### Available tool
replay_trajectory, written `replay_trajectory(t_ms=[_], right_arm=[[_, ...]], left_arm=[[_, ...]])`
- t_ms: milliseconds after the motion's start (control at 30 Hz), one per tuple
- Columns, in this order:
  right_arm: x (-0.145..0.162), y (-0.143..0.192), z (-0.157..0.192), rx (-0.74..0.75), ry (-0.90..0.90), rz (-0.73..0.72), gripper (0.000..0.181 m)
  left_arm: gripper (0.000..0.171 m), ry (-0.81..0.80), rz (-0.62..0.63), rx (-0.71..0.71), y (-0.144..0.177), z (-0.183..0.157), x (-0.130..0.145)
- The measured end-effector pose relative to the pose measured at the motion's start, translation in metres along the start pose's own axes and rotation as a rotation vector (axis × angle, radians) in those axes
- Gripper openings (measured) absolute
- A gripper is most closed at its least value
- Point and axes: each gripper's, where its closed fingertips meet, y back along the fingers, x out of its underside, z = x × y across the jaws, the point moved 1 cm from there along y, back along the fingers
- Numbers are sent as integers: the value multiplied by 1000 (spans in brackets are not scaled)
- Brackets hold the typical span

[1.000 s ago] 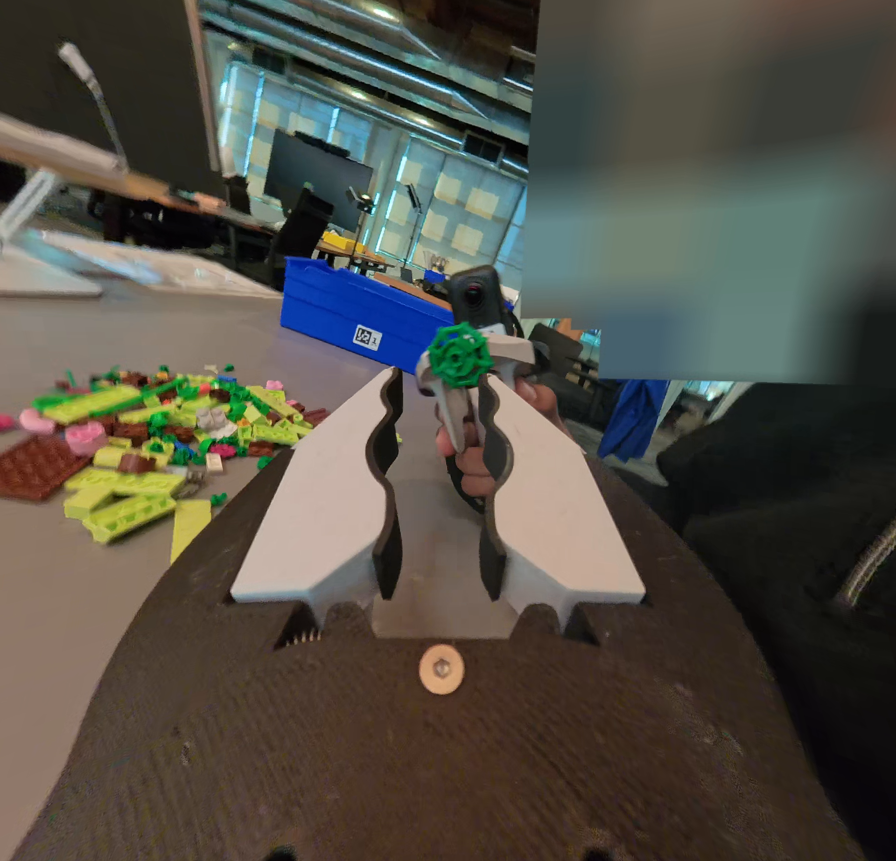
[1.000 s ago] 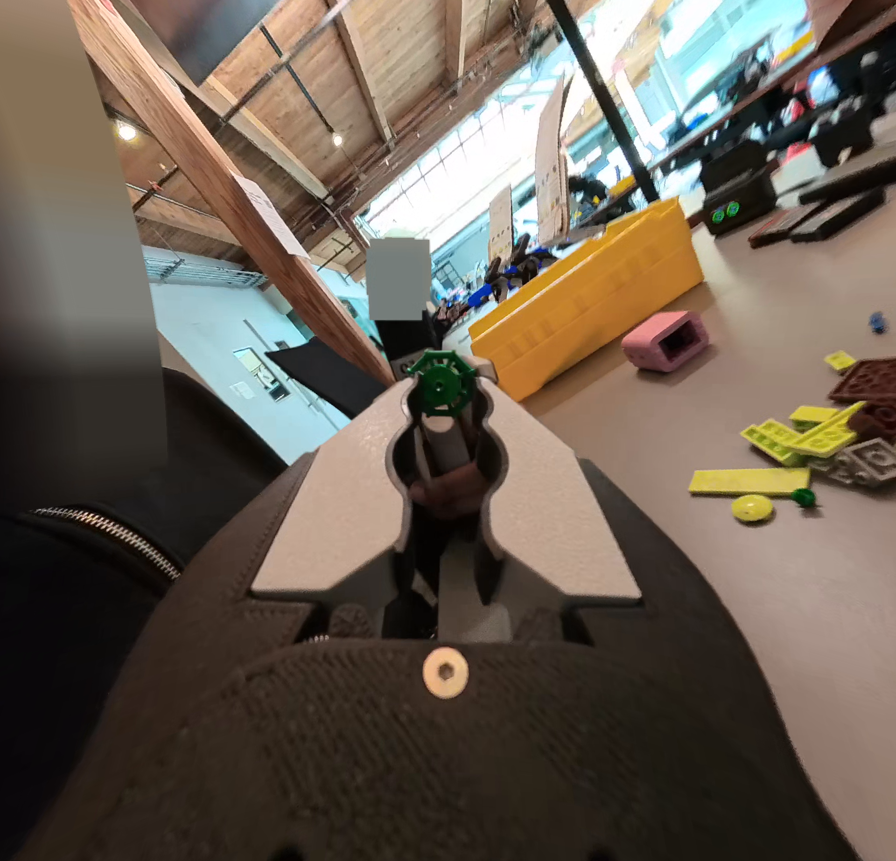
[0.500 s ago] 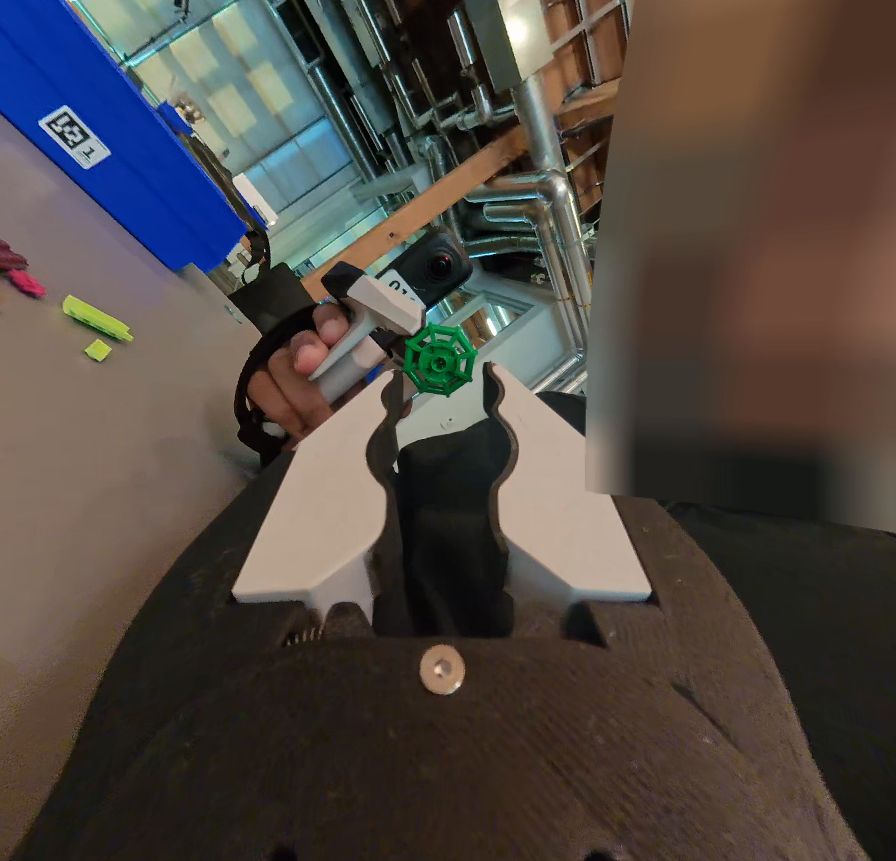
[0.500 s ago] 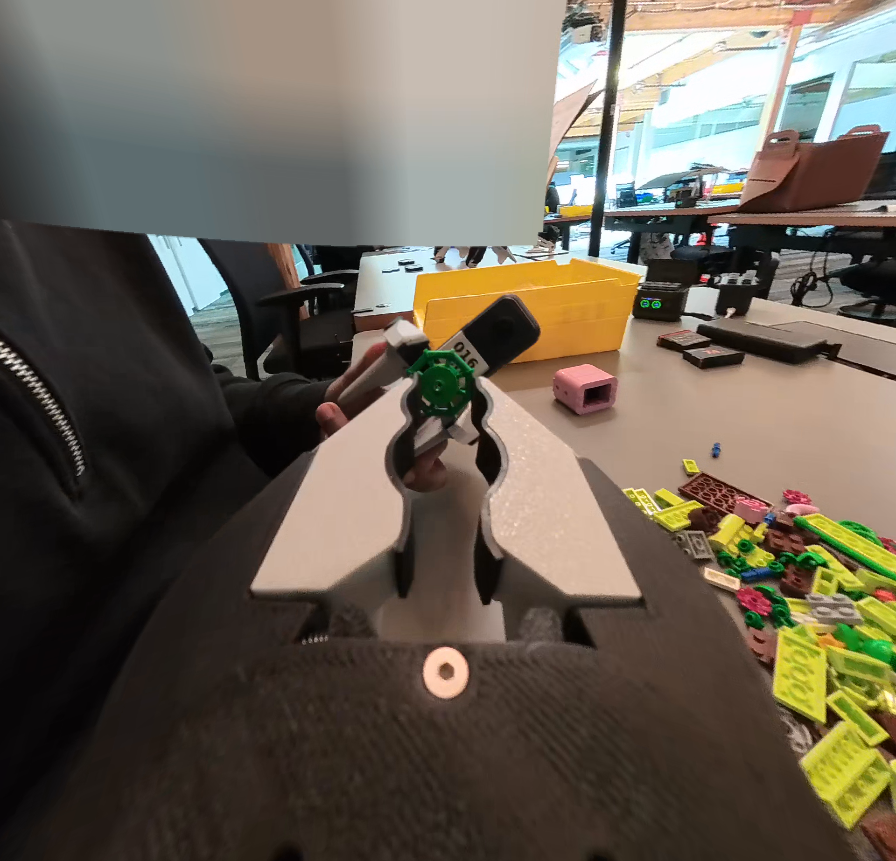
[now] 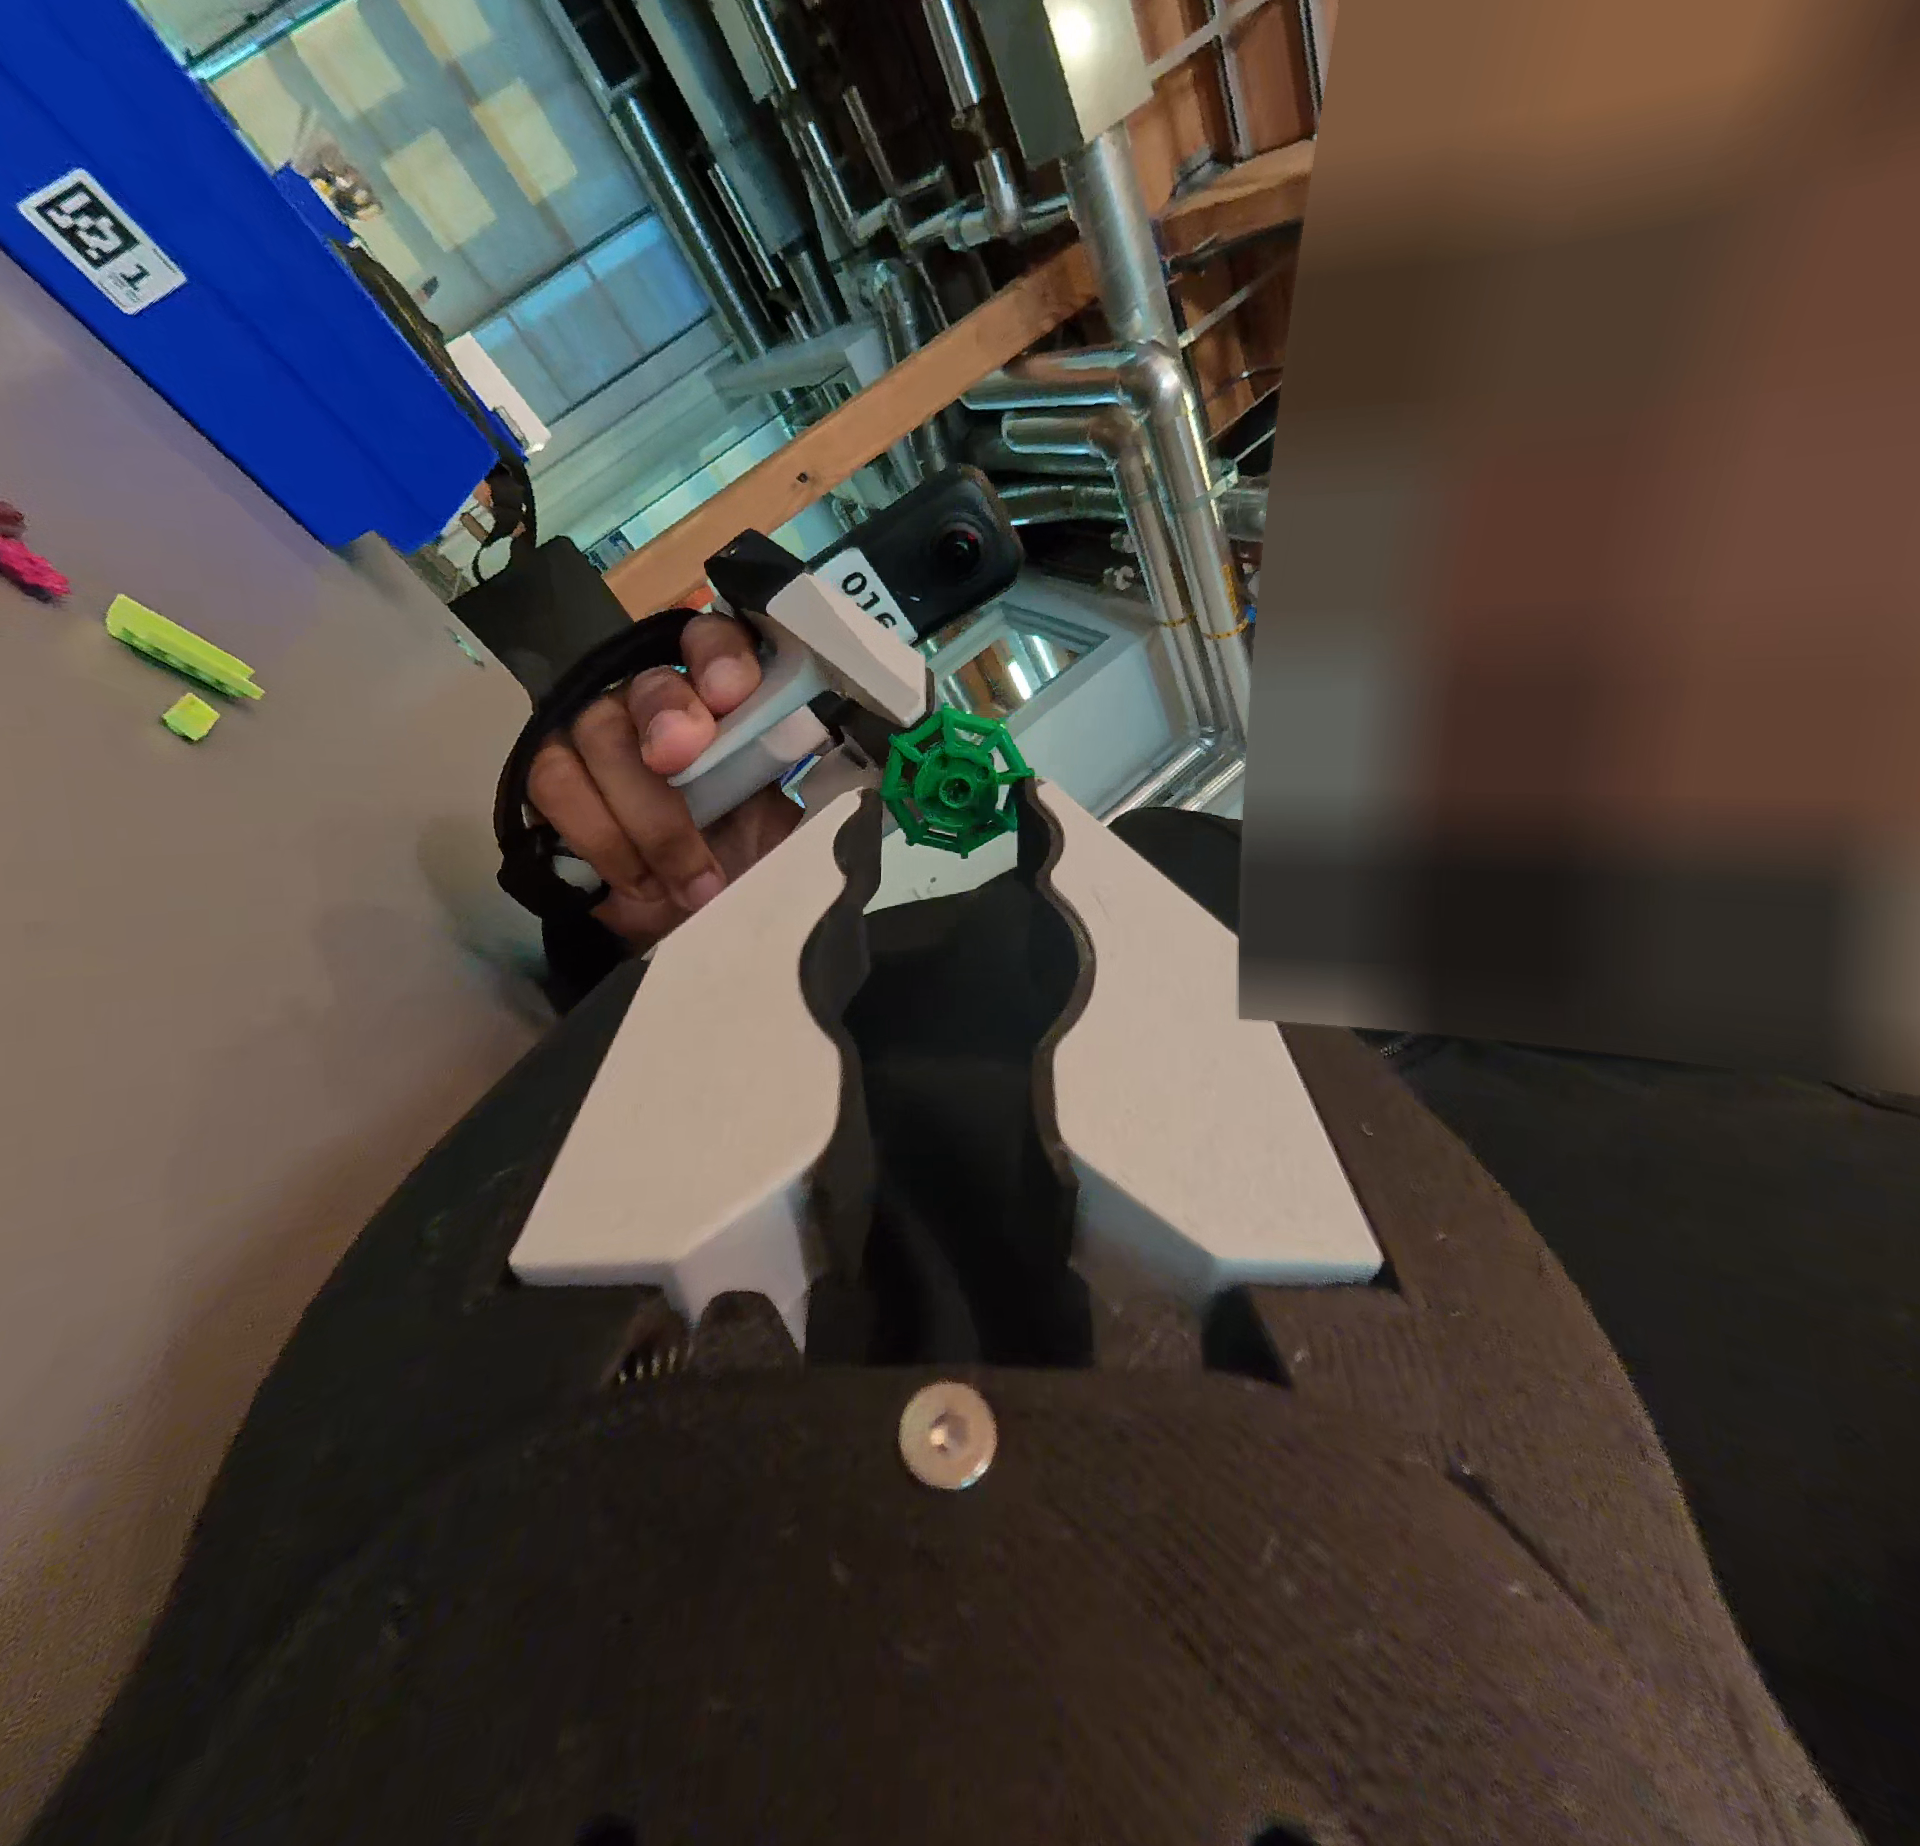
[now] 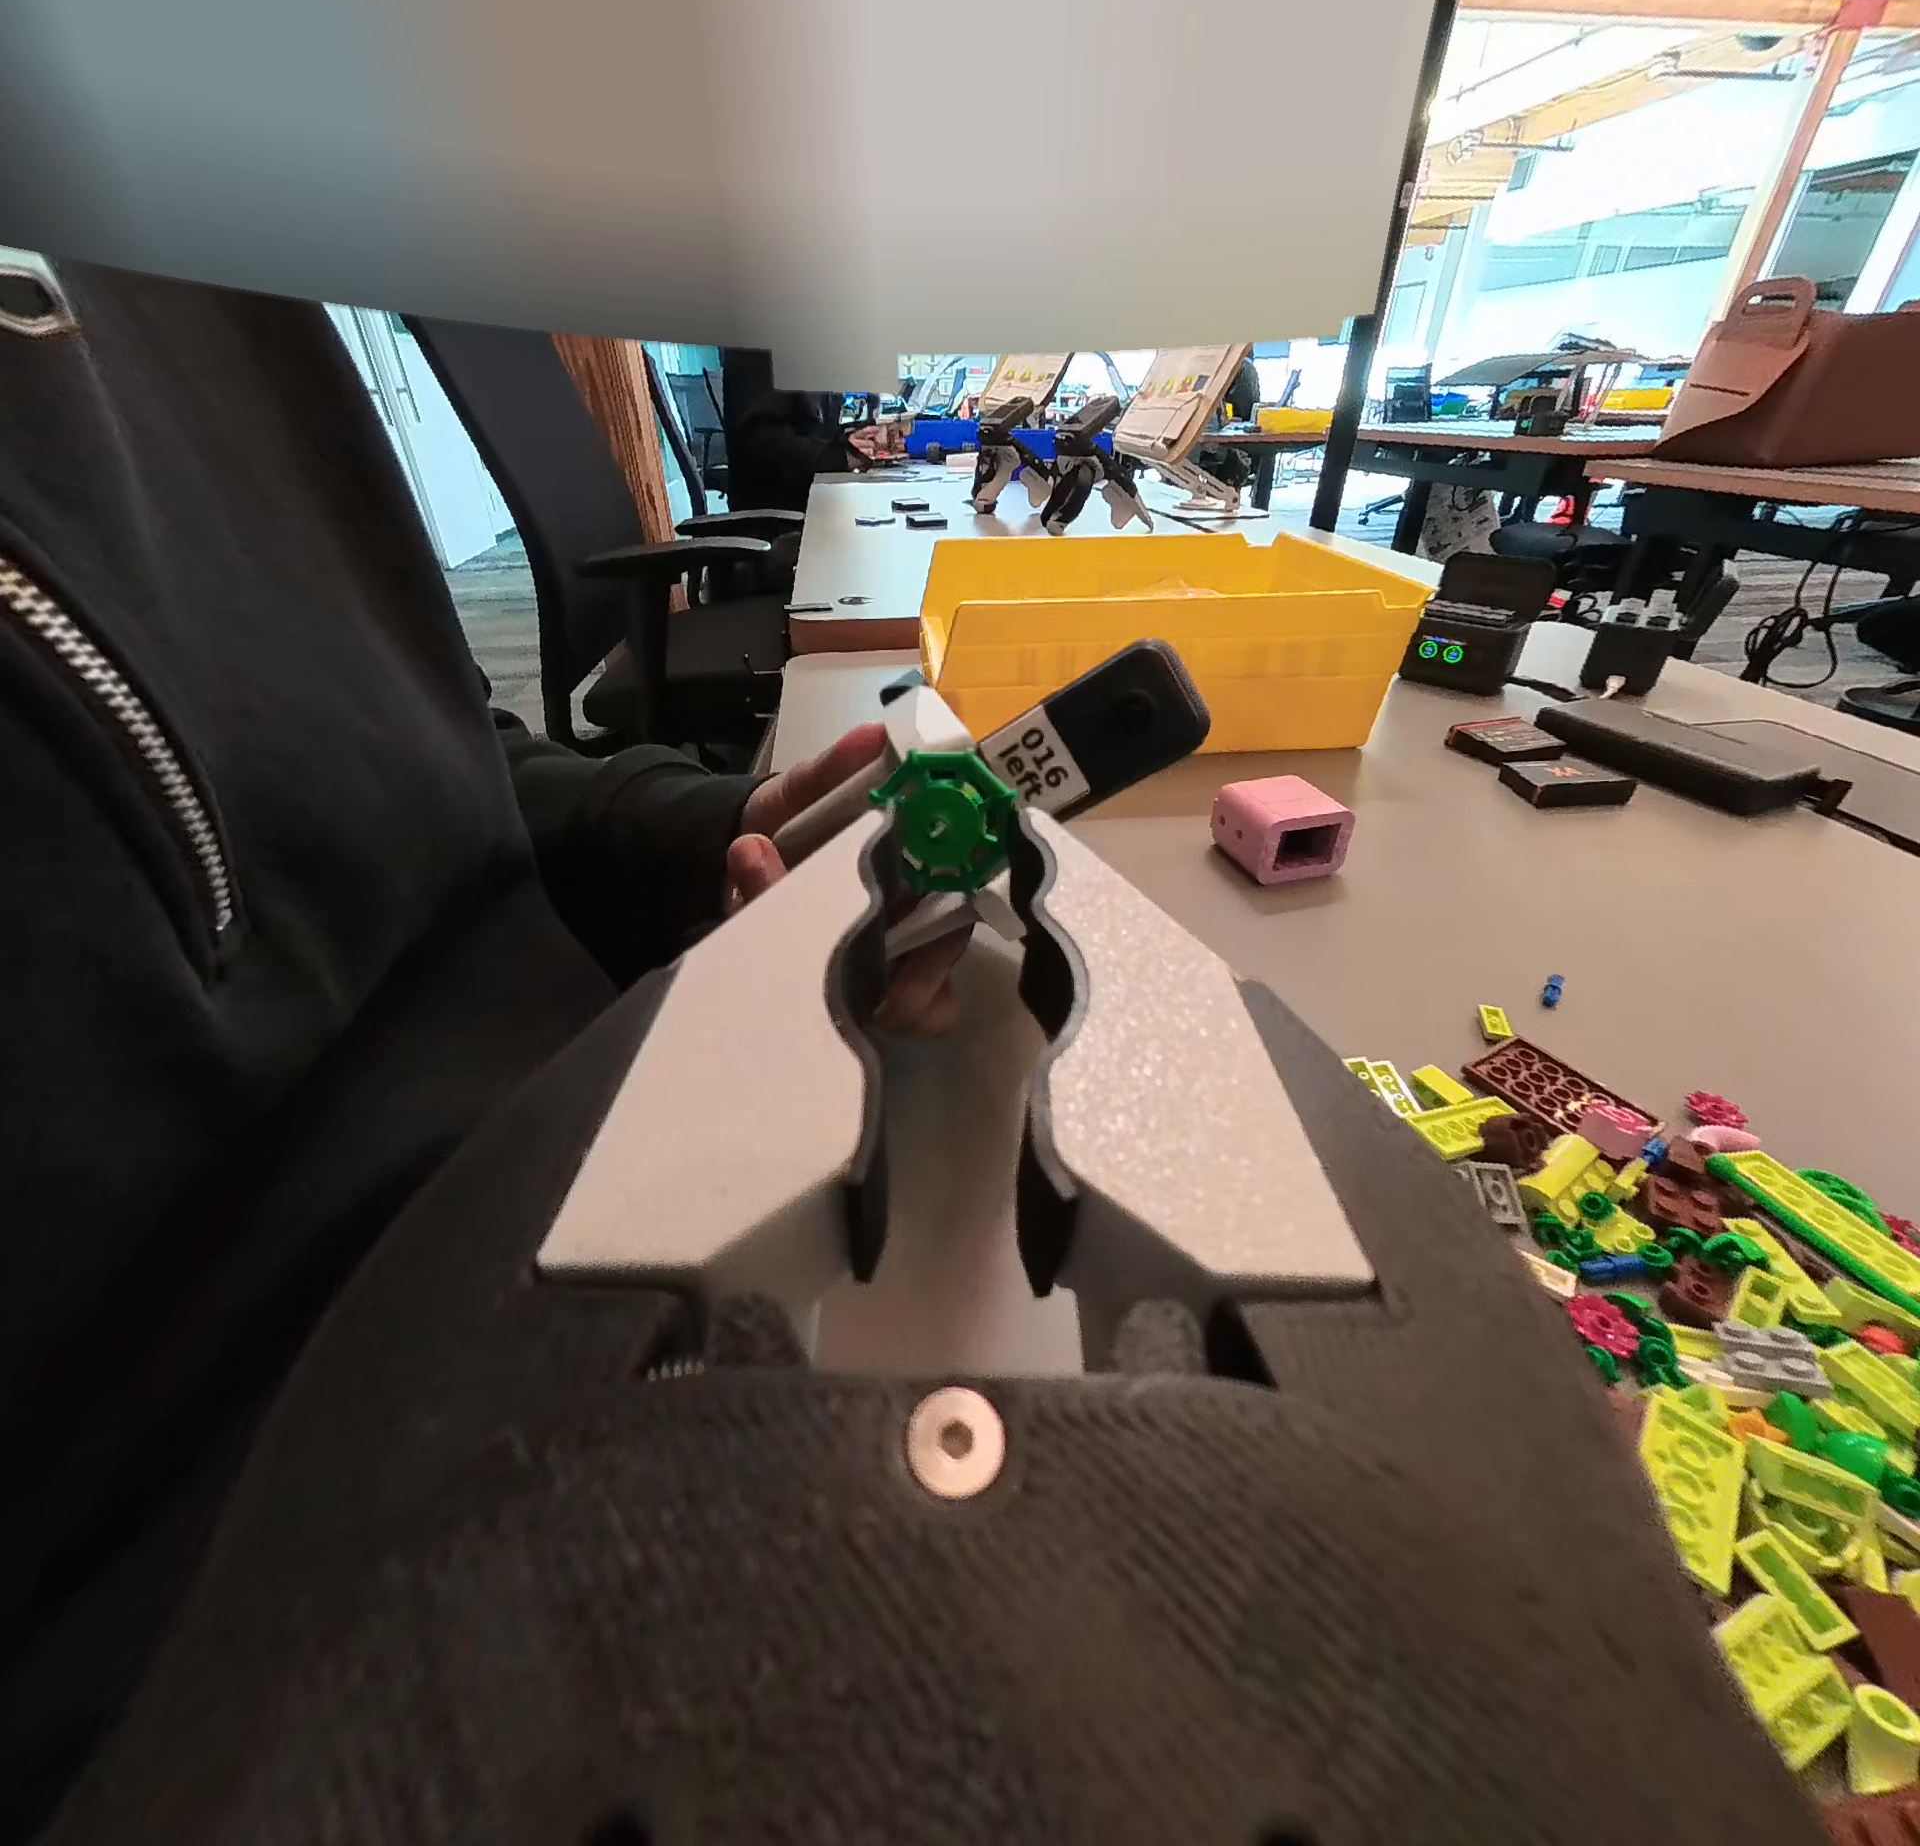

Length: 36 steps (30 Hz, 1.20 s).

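One green wheel piece (image 5: 954,794) sat in the air above the table (image 6: 1507,923), caught where the two grippers met nose to nose. The left gripper (image 5: 951,809) had its jaws drawn in to the width of the wheel, with the rim lying between its two tips. The right gripper (image 6: 943,840) was closed to the same narrow gap, and its tips pressed the wheel's rim from either side. In the left wrist view a hand (image 5: 623,799) gripped the right gripper's handle just behind the wheel.

On the table beyond lay a pink hollow block (image 6: 1283,828), with a yellow bin (image 6: 1164,643) behind it. A heap of lime, brown and green bricks (image 6: 1714,1329) spread along the table to the right gripper's right. On the left gripper's side a lime brick (image 5: 182,646) lay apart on the table, near a blue bin (image 5: 208,269).
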Motion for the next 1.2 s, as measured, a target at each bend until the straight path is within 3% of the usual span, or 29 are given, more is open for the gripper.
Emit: replay_trajectory(t_ms=[67,200,500,933,1000,1200], right_arm=[[2,-1,-1,6,14,21,17],[5,-2,-1,-1,18,42,17],[9,-3,3,-35,6,68,17],[8,-3,-8,48,51,54,18],[6,-2,-12,92,68,34,26],[10,-3,-8,97,94,53,18]], left_arm=[[29,-18,13,-17,0,0,1],[16,-59,1,-50,3,3,-1],[20,-94,29,-76,3,3,3],[14,-107,-41,-100,6,8,-7],[14,-113,-60,-110,8,8,-10],[14,-137,-42,-133,7,10,-8]])
